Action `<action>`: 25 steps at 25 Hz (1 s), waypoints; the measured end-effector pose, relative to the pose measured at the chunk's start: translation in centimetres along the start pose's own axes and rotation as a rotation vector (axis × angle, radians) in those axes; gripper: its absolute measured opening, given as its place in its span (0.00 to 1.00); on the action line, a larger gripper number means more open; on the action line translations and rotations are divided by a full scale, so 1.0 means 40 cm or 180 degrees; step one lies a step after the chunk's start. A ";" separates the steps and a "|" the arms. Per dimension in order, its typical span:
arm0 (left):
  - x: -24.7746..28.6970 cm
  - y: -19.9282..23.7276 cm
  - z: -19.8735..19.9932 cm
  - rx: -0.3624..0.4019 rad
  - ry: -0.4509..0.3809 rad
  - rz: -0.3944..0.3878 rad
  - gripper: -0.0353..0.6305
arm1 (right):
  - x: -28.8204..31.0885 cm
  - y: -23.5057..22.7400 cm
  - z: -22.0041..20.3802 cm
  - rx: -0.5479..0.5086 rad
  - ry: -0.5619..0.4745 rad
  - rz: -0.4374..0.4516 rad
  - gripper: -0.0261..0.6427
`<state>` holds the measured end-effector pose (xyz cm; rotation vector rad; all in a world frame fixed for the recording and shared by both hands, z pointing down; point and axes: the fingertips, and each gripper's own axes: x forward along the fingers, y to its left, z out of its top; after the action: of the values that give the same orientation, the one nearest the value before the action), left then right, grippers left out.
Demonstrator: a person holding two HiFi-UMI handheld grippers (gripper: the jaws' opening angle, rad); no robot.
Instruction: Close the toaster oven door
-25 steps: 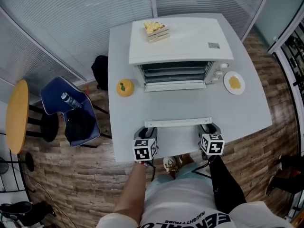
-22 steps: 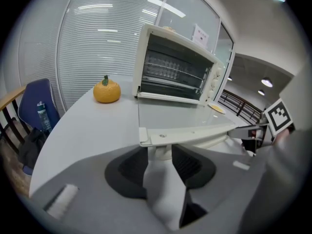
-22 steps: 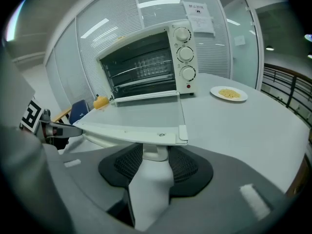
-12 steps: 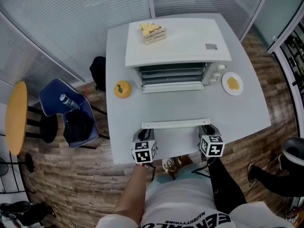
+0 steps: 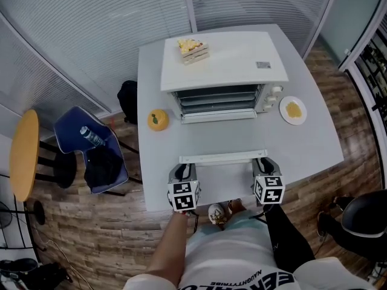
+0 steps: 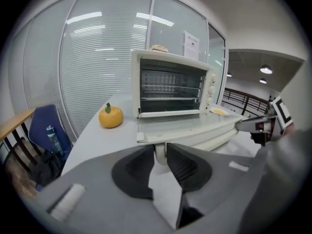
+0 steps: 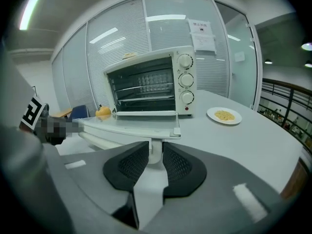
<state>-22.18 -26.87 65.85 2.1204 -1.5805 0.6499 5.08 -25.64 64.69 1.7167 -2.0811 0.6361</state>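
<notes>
1. Since a second ago both tongs have just been closing, and the door handle (image 5: 222, 157) is now between their jaws.
2. My left gripper (image 6: 161, 152) clamps the handle's left end at a partway gap. My right gripper (image 7: 156, 152) clamps the right end the same way.
3. I see the toaster oven door (image 5: 224, 136) hanging open, flat above the table (image 5: 302, 144).
4. Both forearms reach forward side by side, with the tongs tilted downward.

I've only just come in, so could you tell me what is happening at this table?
A person holds a tool in each hand. The left tool and the right tool have just closed on the handle of the door of the toaster oven, one near each end. The door lies folded down, open and roughly level, so it is not yet shut.
</notes>
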 end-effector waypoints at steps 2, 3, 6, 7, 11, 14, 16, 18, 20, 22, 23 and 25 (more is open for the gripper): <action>-0.007 0.001 0.022 0.0020 -0.0092 0.0043 0.26 | -0.009 0.002 0.021 -0.0041 -0.0091 -0.0004 0.17; -0.011 0.002 0.035 0.0024 -0.0147 0.0060 0.26 | -0.014 0.004 0.033 -0.0054 -0.0142 -0.0003 0.17; -0.022 0.005 0.079 0.0088 -0.0328 0.0113 0.26 | -0.026 0.007 0.077 -0.0095 -0.0327 0.0008 0.17; -0.024 0.005 0.094 0.0127 -0.0377 0.0129 0.26 | -0.029 0.008 0.093 -0.0118 -0.0383 0.0010 0.17; -0.035 0.008 0.146 0.0234 -0.0509 0.0160 0.26 | -0.039 0.012 0.149 -0.0224 -0.0550 -0.0015 0.17; -0.046 0.005 0.191 0.0260 -0.0631 0.0171 0.26 | -0.045 0.010 0.189 -0.0238 -0.0668 -0.0026 0.17; -0.053 0.005 0.232 0.0270 -0.0722 0.0187 0.26 | -0.047 0.010 0.226 -0.0233 -0.0778 -0.0010 0.17; -0.054 0.014 0.268 0.0264 -0.0808 0.0215 0.26 | -0.049 0.010 0.266 -0.0222 -0.0882 0.0006 0.17; -0.051 0.023 0.305 0.0243 -0.0888 0.0227 0.26 | -0.047 0.009 0.307 -0.0198 -0.0941 0.0017 0.17; -0.048 0.029 0.341 0.0216 -0.0942 0.0221 0.26 | -0.041 0.007 0.343 -0.0160 -0.0947 0.0047 0.17; -0.046 0.032 0.358 0.0200 -0.0960 0.0221 0.26 | -0.037 0.006 0.360 -0.0144 -0.0940 0.0073 0.17; -0.041 0.038 0.387 0.0176 -0.0998 0.0231 0.26 | -0.029 0.005 0.390 -0.0114 -0.0925 0.0129 0.17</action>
<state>-22.21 -35.03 52.48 2.3032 -1.8281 0.4012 5.16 -33.35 51.10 1.8431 -2.3099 0.3753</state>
